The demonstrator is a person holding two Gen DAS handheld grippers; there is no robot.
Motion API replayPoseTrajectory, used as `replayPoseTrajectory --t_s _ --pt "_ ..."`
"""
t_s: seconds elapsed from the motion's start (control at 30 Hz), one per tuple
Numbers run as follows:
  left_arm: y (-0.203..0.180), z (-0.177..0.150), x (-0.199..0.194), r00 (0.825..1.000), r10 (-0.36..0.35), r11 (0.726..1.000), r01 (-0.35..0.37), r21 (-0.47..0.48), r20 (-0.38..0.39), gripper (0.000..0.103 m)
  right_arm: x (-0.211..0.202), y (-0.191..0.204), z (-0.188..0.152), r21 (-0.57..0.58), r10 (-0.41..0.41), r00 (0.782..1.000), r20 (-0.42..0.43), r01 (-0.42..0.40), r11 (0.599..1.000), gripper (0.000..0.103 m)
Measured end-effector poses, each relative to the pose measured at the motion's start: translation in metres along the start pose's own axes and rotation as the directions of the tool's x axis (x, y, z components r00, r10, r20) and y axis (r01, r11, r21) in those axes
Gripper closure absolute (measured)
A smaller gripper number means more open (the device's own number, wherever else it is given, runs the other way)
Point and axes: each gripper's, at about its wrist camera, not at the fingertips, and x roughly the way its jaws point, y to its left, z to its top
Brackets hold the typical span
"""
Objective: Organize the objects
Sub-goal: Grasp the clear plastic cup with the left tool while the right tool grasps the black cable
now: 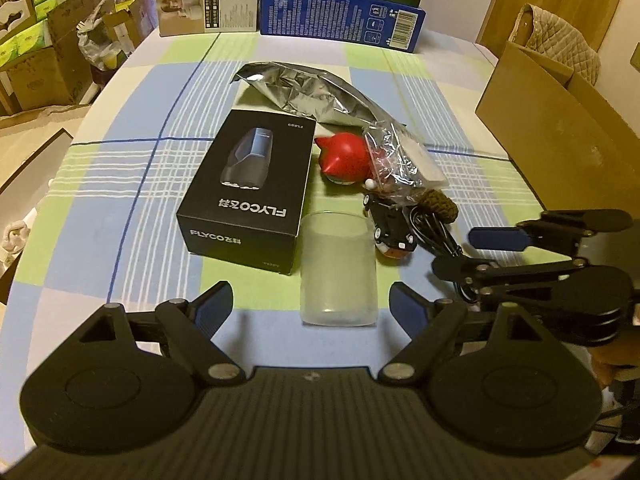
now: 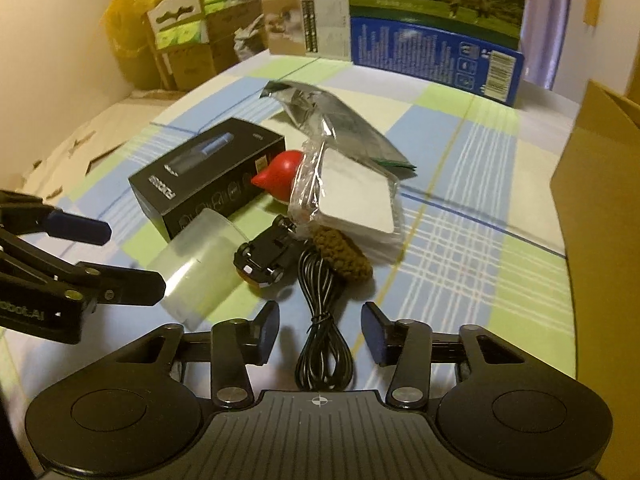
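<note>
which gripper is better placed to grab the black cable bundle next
Right. The right gripper is open with the black cable bundle lying between its jaws. The left gripper is also open but lines up on the frosted cup.

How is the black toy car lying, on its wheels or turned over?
Turned over. The black toy car shows its flat underside and wheels facing up in the right wrist view, beside the frosted cup and the coiled black cable.

One cup (image 1: 338, 272), perhaps three boxes (image 1: 248, 184).
</note>
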Motion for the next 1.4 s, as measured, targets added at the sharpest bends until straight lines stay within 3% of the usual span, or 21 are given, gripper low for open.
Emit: replayPoseTrajectory --t_s 0.2,0.5,0.77,1.13,1.4 --pt "-0.004 0.0 0.006 1.0 -0.012 1.0 0.012 0.013 -0.011 0.023 0.005 0.002 -0.005 -0.027 -0.021 1.0 -0.021 0.021 0.999 0.086" --pt "-0.017 0.002 0.018 1.0 -0.011 0.999 0.013 0.053 -0.029 0.035 -0.023 -0.017 -0.028 0.07 -0.051 0.998 -0.037 0.054 0.996 0.087" --pt "-0.029 0.005 0.04 0.998 0.031 0.996 -0.026 0.087 -0.059 0.057 -0.041 -0.029 -0.042 0.138 -0.062 0.997 -0.039 0.067 0.988 0.087" --pt "-0.043 -0.018 0.023 0.996 -0.01 0.996 0.017 0.086 -0.083 0.057 -0.061 -0.02 -0.061 0.17 -0.079 0.996 -0.052 0.087 0.982 0.088" --pt "-0.049 -0.022 0.021 0.998 0.001 0.996 0.004 0.087 -0.06 0.056 -0.063 -0.019 -0.067 0.153 -0.096 0.995 -0.039 0.101 0.983 0.088"
